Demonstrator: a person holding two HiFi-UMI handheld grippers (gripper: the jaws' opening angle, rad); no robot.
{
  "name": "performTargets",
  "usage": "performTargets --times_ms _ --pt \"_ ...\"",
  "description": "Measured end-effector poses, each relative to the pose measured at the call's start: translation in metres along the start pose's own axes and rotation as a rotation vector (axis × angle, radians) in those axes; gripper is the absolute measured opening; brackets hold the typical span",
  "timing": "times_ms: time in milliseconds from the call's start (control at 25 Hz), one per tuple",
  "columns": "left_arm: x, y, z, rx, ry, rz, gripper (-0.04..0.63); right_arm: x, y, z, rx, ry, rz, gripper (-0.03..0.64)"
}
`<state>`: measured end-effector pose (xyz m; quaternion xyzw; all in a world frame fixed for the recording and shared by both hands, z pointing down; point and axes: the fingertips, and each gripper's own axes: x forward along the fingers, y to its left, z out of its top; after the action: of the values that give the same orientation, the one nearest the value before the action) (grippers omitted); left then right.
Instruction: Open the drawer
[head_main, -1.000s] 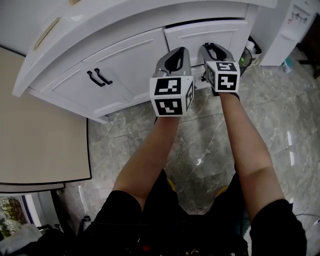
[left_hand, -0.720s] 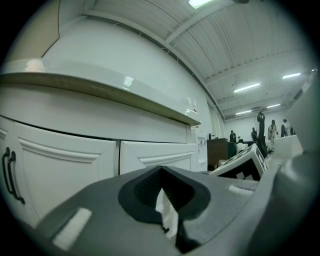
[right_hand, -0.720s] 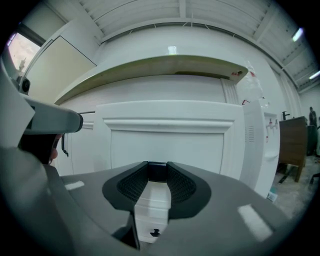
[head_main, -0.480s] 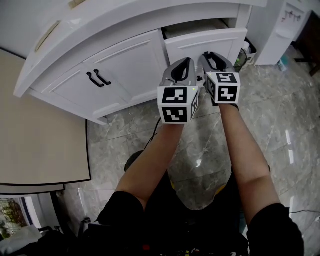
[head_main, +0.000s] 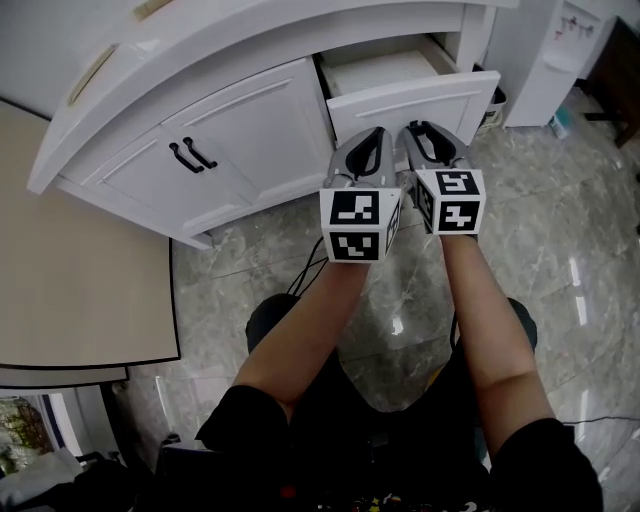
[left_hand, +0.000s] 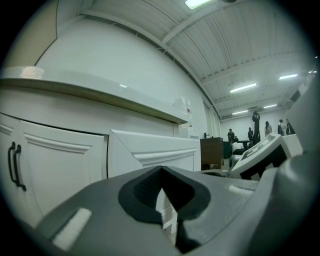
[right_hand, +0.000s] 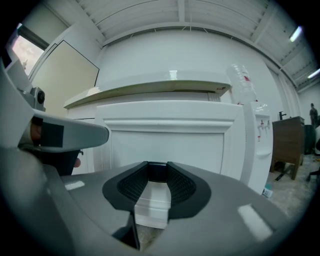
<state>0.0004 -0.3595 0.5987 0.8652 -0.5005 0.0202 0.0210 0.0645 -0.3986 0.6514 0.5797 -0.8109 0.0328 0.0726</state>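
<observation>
Drawer: the drawer (head_main: 410, 98) sits top right in the white cabinet. It is pulled partway out, the front panel clear of the cabinet face and the pale inside showing behind it.
Handle: a dark handle (right_hand: 152, 171) low on the drawer front. Only a short bit shows, between the right claw's tips.
Right claw: the right claw (head_main: 422, 130) is at the drawer front's lower edge, jaws clamped on the handle, ribbed pads on either side of it.
Left claw: the left claw (head_main: 371, 135) is just beside the right one, jaw tips together with nothing between them. It points at the drawer front's left end; contact can't be told.
Arms: bare forearms (head_main: 300, 330) reach forward side by side.
Cupboard doors: the double doors (head_main: 235, 135) left of the drawer are closed, with two black pulls (head_main: 192, 155) side by side.
Counter surface: white and curved (head_main: 200, 45), overhanging the doors and drawer.
Floor: grey marble tiles (head_main: 560, 210).
Water dispenser: white (head_main: 570, 45), right of the cabinet.
Beige panel: flat (head_main: 70, 270), far left.
Background: several people (left_hand: 250, 134) stand far off, near a brown cabinet (left_hand: 211, 152).
</observation>
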Motion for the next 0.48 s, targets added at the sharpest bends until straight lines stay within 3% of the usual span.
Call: performTargets --times_ms 480 --pt "-0.023 -0.022 -0.007 -0.011 0.021 -0.017 0.0 -0.039 0.002 -0.007 0.007 0.011 0.014 0.14"
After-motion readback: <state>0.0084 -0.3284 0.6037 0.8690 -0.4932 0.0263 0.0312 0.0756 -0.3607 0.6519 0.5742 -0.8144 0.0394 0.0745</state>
